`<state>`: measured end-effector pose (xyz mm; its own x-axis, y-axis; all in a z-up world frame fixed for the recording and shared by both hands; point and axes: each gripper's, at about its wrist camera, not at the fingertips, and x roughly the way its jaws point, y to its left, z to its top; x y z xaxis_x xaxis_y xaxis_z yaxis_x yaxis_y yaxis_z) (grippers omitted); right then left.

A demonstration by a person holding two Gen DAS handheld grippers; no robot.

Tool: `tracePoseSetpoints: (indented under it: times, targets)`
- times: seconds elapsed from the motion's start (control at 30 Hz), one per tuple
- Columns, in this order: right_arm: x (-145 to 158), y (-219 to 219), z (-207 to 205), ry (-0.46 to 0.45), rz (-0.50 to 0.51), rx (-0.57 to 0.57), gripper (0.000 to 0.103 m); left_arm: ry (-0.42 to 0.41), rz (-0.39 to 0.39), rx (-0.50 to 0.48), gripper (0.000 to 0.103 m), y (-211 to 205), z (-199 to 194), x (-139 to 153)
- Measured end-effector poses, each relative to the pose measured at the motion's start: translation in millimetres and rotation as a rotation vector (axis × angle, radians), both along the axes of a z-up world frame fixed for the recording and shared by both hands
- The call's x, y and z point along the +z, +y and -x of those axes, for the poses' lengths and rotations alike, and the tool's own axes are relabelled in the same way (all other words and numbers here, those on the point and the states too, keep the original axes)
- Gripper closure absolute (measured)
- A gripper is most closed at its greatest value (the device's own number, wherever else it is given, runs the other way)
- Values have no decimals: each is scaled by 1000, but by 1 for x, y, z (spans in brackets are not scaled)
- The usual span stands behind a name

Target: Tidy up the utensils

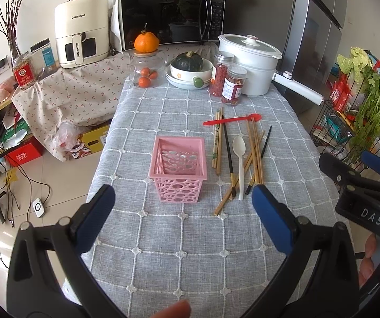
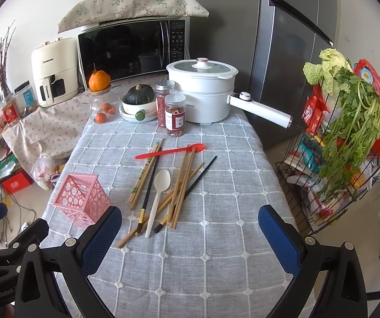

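Observation:
A pink perforated utensil basket (image 1: 178,167) stands upright and empty on the grey checked tablecloth (image 1: 179,251); it also shows in the right wrist view (image 2: 82,198). To its right lie several wooden chopsticks (image 1: 254,153), black chopsticks (image 1: 228,156), a white spoon (image 1: 239,164) and a red spoon (image 1: 232,120). The same pile shows in the right wrist view: chopsticks (image 2: 182,185), white spoon (image 2: 158,198), red spoon (image 2: 170,151). My left gripper (image 1: 183,212) is open and empty, just in front of the basket. My right gripper (image 2: 190,228) is open and empty, in front of the pile.
At the table's far end stand a white electric pot (image 2: 201,90) with a long handle, two red-filled jars (image 2: 174,111), a bowl with a green squash (image 2: 138,103) and a glass jar of oranges (image 2: 102,106). A wire rack of vegetables (image 2: 348,132) stands to the right.

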<state>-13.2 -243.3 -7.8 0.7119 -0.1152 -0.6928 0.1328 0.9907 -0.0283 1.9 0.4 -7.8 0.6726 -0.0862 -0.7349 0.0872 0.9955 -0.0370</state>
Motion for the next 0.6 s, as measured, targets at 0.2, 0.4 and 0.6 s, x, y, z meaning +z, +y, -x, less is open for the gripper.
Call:
tracePoseSetpoints:
  times: [0.2,0.4,0.6]
  targets:
    - [0,0,0,1,0,1,0,-1,0,2,0,0,1,0]
    - [-1,0,0,1,1,1,0,-2,1,2,0,1,1,0]
    - [-1,-1,0,1,0,0,0,-4,2,5,0,1,-1,-1]
